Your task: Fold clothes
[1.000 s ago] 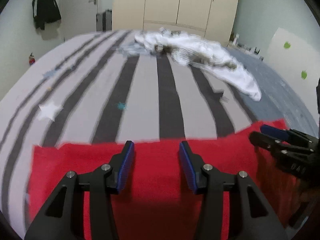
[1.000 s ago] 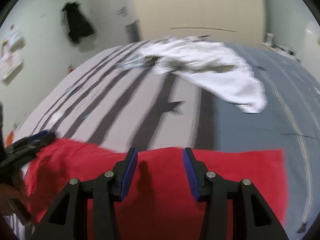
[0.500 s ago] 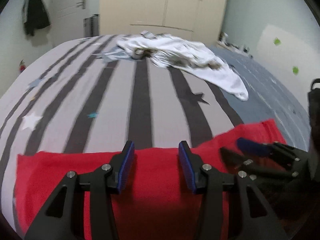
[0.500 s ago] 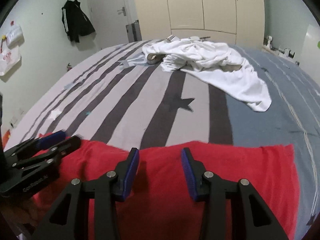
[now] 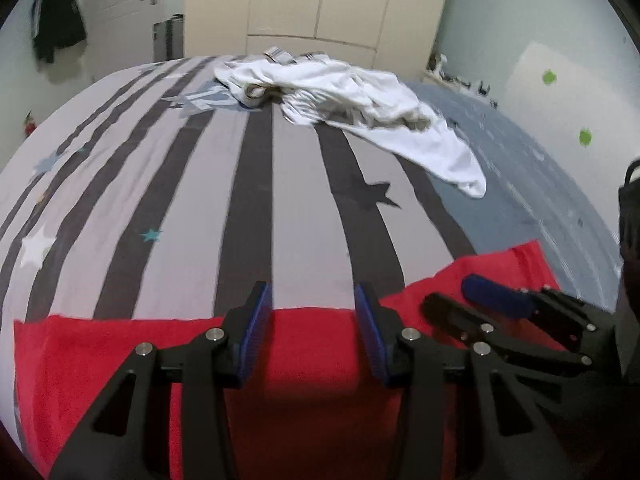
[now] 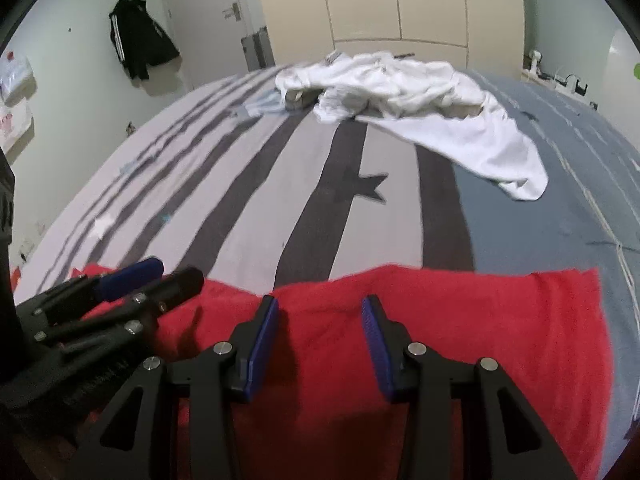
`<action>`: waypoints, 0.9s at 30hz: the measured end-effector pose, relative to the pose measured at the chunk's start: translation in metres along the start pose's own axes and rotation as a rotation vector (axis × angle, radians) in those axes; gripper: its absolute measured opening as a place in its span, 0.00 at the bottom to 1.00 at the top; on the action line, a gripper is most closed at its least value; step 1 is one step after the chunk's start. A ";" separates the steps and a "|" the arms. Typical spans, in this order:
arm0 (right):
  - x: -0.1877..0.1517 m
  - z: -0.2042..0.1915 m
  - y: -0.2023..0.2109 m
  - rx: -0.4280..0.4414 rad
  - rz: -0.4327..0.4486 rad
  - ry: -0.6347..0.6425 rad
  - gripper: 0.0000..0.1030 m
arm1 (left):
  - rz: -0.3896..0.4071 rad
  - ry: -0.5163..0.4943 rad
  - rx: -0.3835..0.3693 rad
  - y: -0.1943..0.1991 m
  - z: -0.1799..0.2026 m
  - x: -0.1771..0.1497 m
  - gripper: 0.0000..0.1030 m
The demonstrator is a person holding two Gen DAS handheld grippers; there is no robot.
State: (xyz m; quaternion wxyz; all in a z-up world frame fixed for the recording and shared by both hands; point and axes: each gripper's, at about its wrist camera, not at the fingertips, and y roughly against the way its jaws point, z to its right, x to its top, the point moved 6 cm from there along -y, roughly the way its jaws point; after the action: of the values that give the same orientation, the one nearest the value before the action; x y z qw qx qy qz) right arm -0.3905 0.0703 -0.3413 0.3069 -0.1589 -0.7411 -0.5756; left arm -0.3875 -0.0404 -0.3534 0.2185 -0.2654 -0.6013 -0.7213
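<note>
Red cloth (image 5: 312, 344) lies flat across the near end of the bed (image 5: 168, 200), its far edge running crosswise, which suits a fold taken from that edge. In the left wrist view, the left claw (image 5: 313, 308) hangs over this edge near its middle, jaws spread, with nothing between the pads (image 5: 256, 328); they have just been closing a little. I judge it is lining up to pinch the edge. The right claw (image 5: 476, 300) shows at the right of this view, low over the red cloth, its fingers also apart.

In the right wrist view, the right claw (image 6: 320, 316) points down at the same far edge of the red cloth (image 6: 460, 320), jaws spread and empty. The left claw (image 6: 160, 276) sits just beside it at the left. The two being close together suggests a paired grab of one edge. A white garment (image 6: 440, 112) lies crumpled well apart, further up the bed (image 6: 248, 184), probably waiting its turn.
</note>
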 end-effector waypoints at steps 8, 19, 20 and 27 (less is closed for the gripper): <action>-0.007 0.004 -0.030 0.007 -0.041 0.012 0.35 | -0.077 0.033 0.012 -0.034 -0.009 -0.019 0.40; 0.006 0.048 0.039 0.037 0.022 -0.075 0.41 | 0.064 0.129 -0.010 0.052 -0.046 0.006 0.41; 0.006 0.058 0.047 0.027 0.028 -0.088 0.44 | 0.063 0.124 -0.001 0.058 -0.051 0.003 0.42; -0.031 0.147 0.070 -0.105 -0.045 -0.165 0.48 | 0.022 0.126 0.118 0.086 -0.097 -0.037 0.42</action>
State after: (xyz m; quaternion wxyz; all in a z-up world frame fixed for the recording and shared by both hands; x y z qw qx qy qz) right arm -0.3656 0.2336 -0.3306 0.2231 -0.2049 -0.7360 -0.6054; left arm -0.3165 -0.1513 -0.3259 0.2792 -0.2126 -0.6248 -0.6974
